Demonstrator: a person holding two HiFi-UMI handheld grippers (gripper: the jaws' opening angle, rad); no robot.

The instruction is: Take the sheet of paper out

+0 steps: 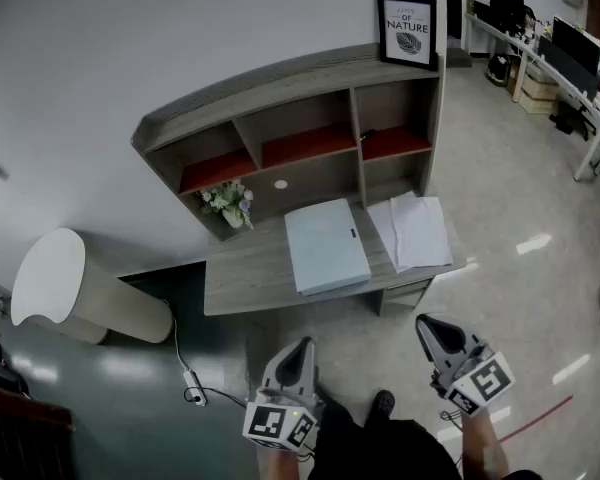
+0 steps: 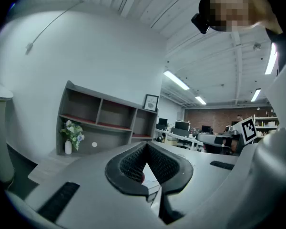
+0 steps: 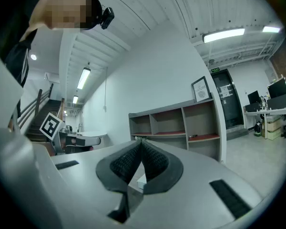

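**Paper flat on the bench, both grippers shut and well short of it**

White sheets of paper (image 1: 412,230) lie flat in a loose pile at the right end of the bench (image 1: 245,268), their near edge close to the bench's front. Just beside them on the left lies a closed pale blue folder (image 1: 325,245) with a small dark clasp on its right edge. Whether it holds another sheet cannot be told.

A sheet should be light, thin and limp. It is likely to slide on the smooth top and to crease under a hard pinch. A free corner or the front edge looks the best place to nip it. If the sheet is inside the folder, the clasp side would need lifting first.

Behind stands a shelf unit (image 1: 310,73), with a vase of flowers (image 1: 228,204) on the left.

The left hand-held gripper (image 1: 302,348) and the right hand-held gripper (image 1: 427,324) hang near the person's body, well apart from the bench. Each has its jaws pressed together on nothing.
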